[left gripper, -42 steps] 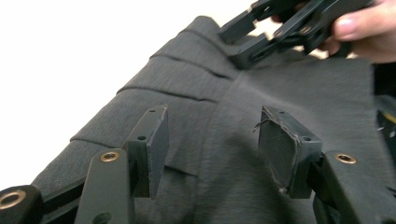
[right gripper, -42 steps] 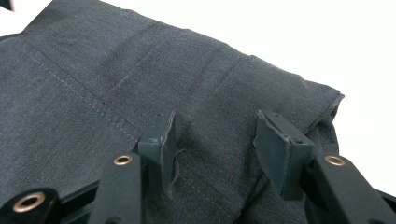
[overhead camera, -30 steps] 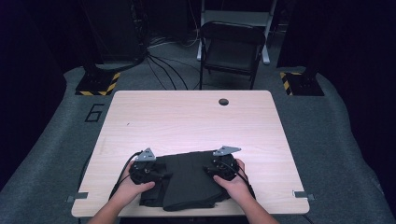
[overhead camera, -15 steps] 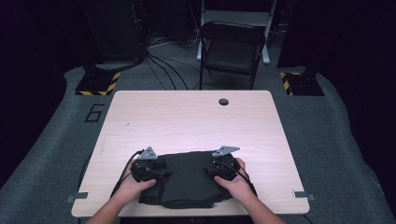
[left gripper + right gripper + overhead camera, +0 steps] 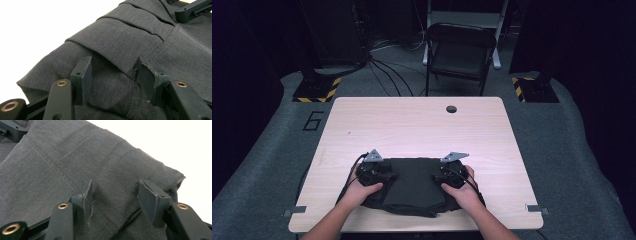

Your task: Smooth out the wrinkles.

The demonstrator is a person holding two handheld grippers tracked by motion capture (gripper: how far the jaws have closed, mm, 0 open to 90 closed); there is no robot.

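A dark grey garment (image 5: 412, 186) lies folded near the table's front edge. My left gripper (image 5: 384, 175) rests on its left side and my right gripper (image 5: 442, 177) on its right, each held by a hand. In the left gripper view the left gripper (image 5: 112, 66) stands open over a folded layer of the cloth (image 5: 120, 37); its jaws have just been closing a little, and the pads do not pinch the fabric. In the right gripper view the right gripper (image 5: 115, 187) is open above a stitched seam of the cloth (image 5: 70, 157) near its corner.
The light wooden table (image 5: 412, 125) has a small round hole (image 5: 451, 108) near its far edge. A folding chair (image 5: 459, 50) stands behind it, with cables on the grey floor. The other gripper's jaw shows at the top corner (image 5: 192, 10) (image 5: 11, 130).
The garment has gone from a bunched shape to a flatter, wider one. My left gripper has shifted slightly across the cloth. The right one has stayed put.
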